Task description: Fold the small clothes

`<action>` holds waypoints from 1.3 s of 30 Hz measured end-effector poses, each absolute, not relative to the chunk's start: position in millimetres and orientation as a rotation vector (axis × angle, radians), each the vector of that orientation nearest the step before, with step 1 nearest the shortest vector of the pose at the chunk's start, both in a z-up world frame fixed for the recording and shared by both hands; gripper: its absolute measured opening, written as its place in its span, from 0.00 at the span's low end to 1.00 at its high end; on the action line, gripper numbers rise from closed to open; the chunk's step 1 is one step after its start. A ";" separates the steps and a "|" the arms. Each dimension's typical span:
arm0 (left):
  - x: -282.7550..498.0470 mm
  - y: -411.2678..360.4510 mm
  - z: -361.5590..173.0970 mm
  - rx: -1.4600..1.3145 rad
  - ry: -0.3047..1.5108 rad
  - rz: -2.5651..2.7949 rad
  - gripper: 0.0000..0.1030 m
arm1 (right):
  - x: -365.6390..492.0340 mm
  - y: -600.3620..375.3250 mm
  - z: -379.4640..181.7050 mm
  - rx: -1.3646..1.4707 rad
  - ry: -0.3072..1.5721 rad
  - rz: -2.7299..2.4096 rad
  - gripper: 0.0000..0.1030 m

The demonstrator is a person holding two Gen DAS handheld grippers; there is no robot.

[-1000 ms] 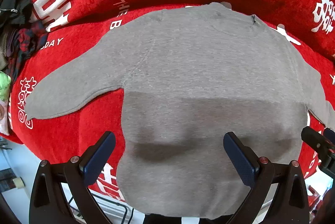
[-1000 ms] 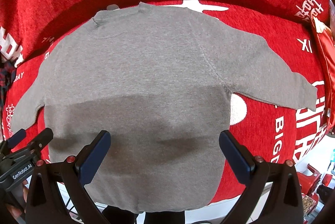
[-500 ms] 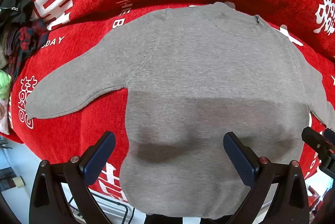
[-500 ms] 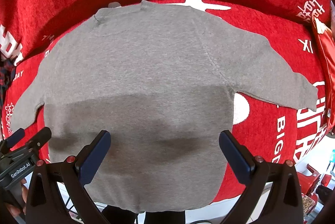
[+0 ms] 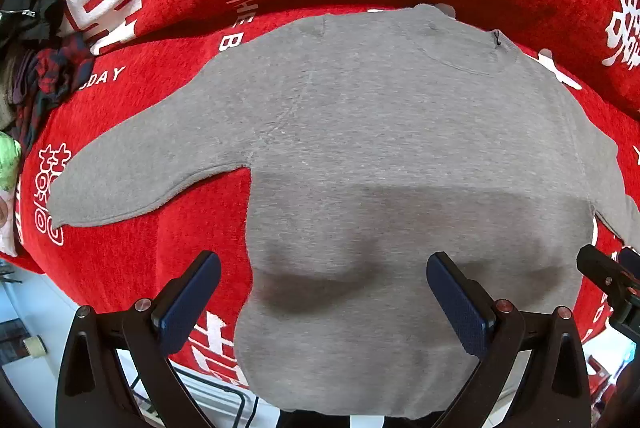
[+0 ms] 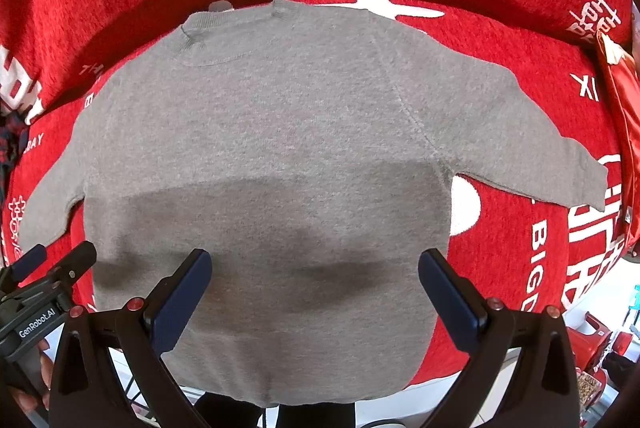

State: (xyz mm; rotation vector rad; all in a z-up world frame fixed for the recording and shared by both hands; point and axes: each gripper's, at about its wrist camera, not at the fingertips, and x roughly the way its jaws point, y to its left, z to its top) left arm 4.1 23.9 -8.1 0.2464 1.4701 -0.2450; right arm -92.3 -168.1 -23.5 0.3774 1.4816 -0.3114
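So over at about 9 o'clock in the left wrist view there's a heap of dark clothes (image 5: 36,68), black and plaid stuff, piled at the edge of the red cover (image 5: 132,260) with the white lettering. Moving in from there, the grey sweater (image 5: 400,156) is spread flat, its back facing up, neck toward 12 o'clock and hem toward 6, where it droops over the front edge. One sleeve (image 5: 152,180) sticks out toward 9 o'clock, lying flat on the red.

The left gripper (image 5: 324,292) hangs above the lower part of the sweater with its blue-padded jaws spread wide, nothing between them, not touching the fabric as far as I can tell. Its shadow darkens the cloth just under it.

In the right wrist view same deal: the right gripper (image 6: 316,288) is splayed wide over the sweater's (image 6: 280,132) lower half, holding nothing. The other sleeve (image 6: 520,140) runs out toward 3 o'clock, cuff resting on the red cover (image 6: 540,268). Way off at 3 o'clock there's a shiny red cushion-looking thing (image 6: 624,132), can't really tell what it is.
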 end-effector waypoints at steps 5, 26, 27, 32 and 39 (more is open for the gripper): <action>5.8 31.2 -9.0 0.237 1.457 -0.241 1.00 | -92.1 -166.5 -23.5 0.375 1.481 -0.309 1.00; 6.7 39.3 -12.2 0.203 1.500 -0.249 1.00 | -93.6 -156.2 -24.7 0.360 1.484 -0.297 1.00; 7.1 41.1 -12.7 0.195 1.501 -0.249 1.00 | -93.7 -154.3 -24.7 0.357 1.483 -0.293 1.00; 11.7 57.8 -16.3 0.152 1.491 -0.222 1.00 | -91.8 -143.5 -25.7 0.341 1.483 -0.277 1.00; 26.4 114.1 -20.7 0.002 1.457 -0.152 1.00 | -84.3 -118.5 -28.6 0.305 1.489 -0.226 1.00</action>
